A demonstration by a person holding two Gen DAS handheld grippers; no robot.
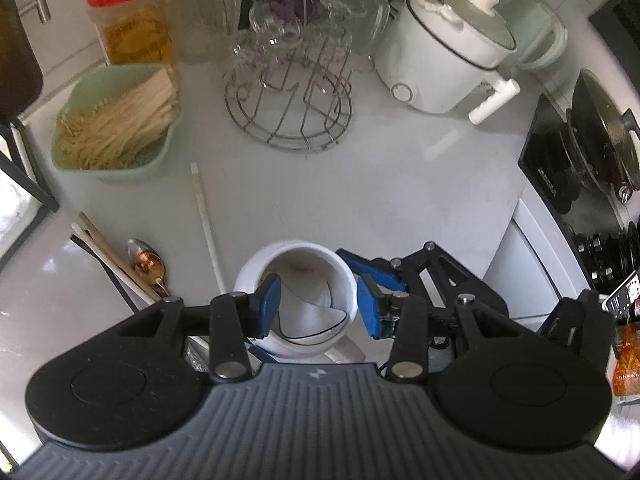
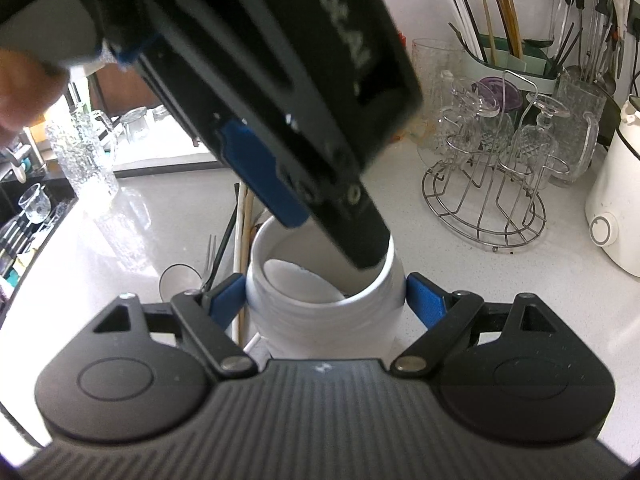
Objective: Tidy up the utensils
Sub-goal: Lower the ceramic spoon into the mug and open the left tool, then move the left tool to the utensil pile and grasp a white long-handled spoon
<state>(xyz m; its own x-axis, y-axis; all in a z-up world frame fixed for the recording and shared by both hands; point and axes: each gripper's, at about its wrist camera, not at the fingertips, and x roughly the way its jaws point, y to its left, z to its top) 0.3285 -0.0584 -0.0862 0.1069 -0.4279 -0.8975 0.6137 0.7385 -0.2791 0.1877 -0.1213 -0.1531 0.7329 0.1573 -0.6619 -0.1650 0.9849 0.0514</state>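
A white ceramic holder (image 1: 320, 264) stands on the counter with a white spoon (image 1: 320, 316) inside. My left gripper (image 1: 318, 304) hovers open over its mouth, holding nothing. My right gripper (image 2: 324, 296) is shut on the holder (image 2: 320, 320), its blue pads on both sides of the body. The left gripper (image 2: 320, 208) fills the upper left of the right wrist view. A white chopstick (image 1: 206, 224), a metal spoon (image 1: 146, 262) and more chopsticks (image 1: 108, 256) lie left of the holder.
A green bowl of wooden sticks (image 1: 116, 124), a wire glass rack (image 1: 288, 92), a white electric pot (image 1: 444, 48) and a red-lidded jar (image 1: 128, 16) stand at the back. A stove with a pan (image 1: 600, 128) is at right. A utensil caddy (image 2: 508, 56) stands behind the rack.
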